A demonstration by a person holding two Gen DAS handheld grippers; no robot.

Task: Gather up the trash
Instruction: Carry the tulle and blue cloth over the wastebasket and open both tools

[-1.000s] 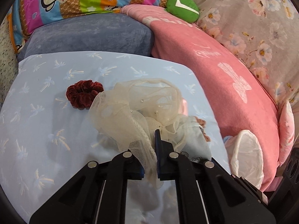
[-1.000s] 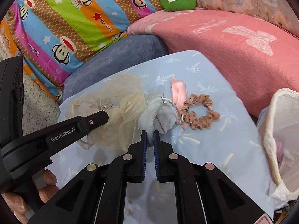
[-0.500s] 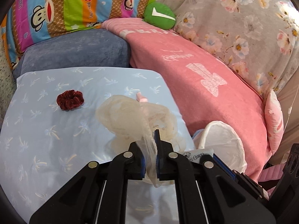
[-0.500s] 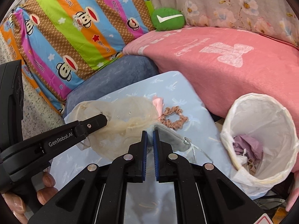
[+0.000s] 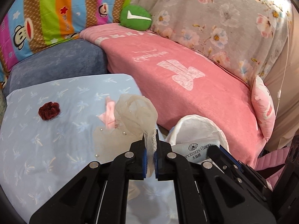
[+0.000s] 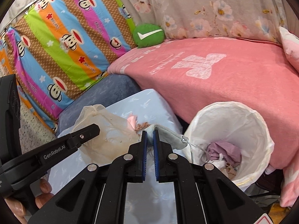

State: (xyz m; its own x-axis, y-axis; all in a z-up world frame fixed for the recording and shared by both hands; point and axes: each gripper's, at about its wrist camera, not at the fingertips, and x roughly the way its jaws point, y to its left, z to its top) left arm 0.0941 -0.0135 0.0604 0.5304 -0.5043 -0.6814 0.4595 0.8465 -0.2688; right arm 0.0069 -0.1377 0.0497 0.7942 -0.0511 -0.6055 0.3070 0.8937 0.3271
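Soft, even indoor light fills both views, with strong colours and only faint shadows under the net cloth. The fisheye bends everything toward dark rounded corners. The pink scrap looks slightly smeared, perhaps from motion. The far flowered sheet looks a little washed out.

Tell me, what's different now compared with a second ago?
Both grippers have lifted their cloth off the light-blue cushion and carried it toward the white-lined trash bin. The left gripper stays clamped on the cream mesh fabric, the right gripper on the grey pouch. Nothing was released. The dark red scrunchie and pink ribbon stayed on the cushion.
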